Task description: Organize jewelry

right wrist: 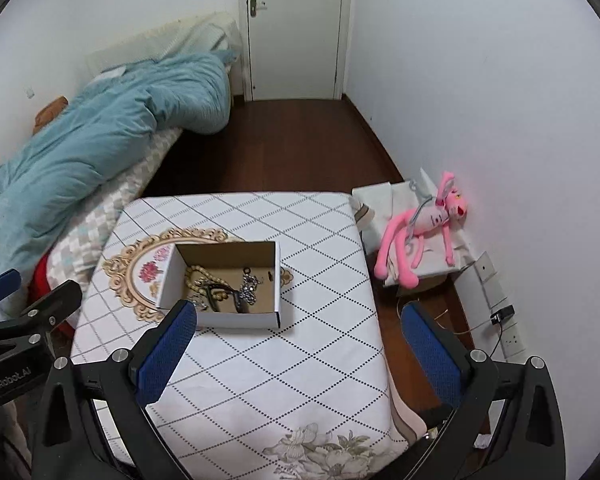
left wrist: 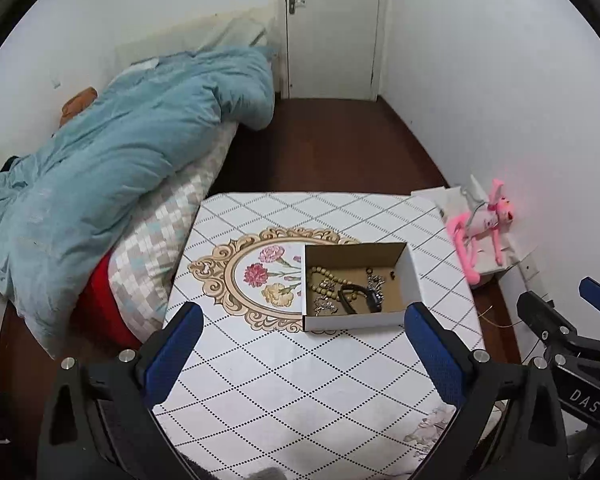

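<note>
An open cardboard box point(left wrist: 414, 280) point(right wrist: 278, 280) stands on the table point(left wrist: 300, 380) point(right wrist: 280, 360). Inside lie a wooden bead string point(left wrist: 324, 282) point(right wrist: 194, 276), silver chain pieces point(left wrist: 376, 280) point(right wrist: 248, 288) and a black band point(left wrist: 360, 298) point(right wrist: 220, 294). My left gripper point(left wrist: 304, 354) is open and empty, held above the table just in front of the box. My right gripper point(right wrist: 300, 354) is open and empty, over the table's right front part, nearer than the box. Each gripper shows at the edge of the other's view.
A bed with a blue duvet point(left wrist: 112, 168) point(right wrist: 100, 148) lies left of the table. A pink plush toy point(left wrist: 484, 228) point(right wrist: 420, 228) rests on white boxes by the right wall. Wall sockets and a plug point(right wrist: 502, 314) are at the right. A closed door point(left wrist: 332, 28) is beyond.
</note>
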### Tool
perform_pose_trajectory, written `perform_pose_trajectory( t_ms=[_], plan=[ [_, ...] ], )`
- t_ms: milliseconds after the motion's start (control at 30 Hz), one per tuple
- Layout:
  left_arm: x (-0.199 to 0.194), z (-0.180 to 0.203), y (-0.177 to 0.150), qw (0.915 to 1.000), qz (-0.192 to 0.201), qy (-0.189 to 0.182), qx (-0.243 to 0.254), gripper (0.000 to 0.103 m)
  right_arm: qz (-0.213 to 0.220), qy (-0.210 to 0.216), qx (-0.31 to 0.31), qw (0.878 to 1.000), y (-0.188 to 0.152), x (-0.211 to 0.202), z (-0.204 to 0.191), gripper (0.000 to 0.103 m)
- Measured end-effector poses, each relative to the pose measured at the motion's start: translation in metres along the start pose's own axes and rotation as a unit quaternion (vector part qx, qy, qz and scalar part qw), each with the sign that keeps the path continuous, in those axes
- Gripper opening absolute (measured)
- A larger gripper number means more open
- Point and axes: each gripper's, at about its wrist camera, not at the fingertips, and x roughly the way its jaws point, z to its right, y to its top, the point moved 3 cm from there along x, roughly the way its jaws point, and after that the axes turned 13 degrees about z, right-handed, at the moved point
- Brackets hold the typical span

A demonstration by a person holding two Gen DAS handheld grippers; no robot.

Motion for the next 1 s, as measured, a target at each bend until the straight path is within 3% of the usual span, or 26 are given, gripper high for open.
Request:
perform_pose_trajectory(
  t_ms=[233, 467, 1000],
  plan=[
    [-0.037, -0.004, 0.006, 0.9998, 0.018, 0.002, -0.006, 0.103, 0.036, 0.003, -0.003, 0.999, 0.013, -0.048, -0.004, 0.103],
    [-0.05, -0.003, 0.005, 0.9999, 0.016, -0.004, -0.004, 0.103, 0.046, 0.009, -0.004, 0.999, 0.017, -0.073, -0.007, 0.103],
    [-0.009, -0.002, 0.014, 0.9992, -0.034, 0.018, -0.01, 0.103, -0.001, 0.003, -0.001, 1.0, 0.027, -0.022, -0.006, 0.103]
  ],
)
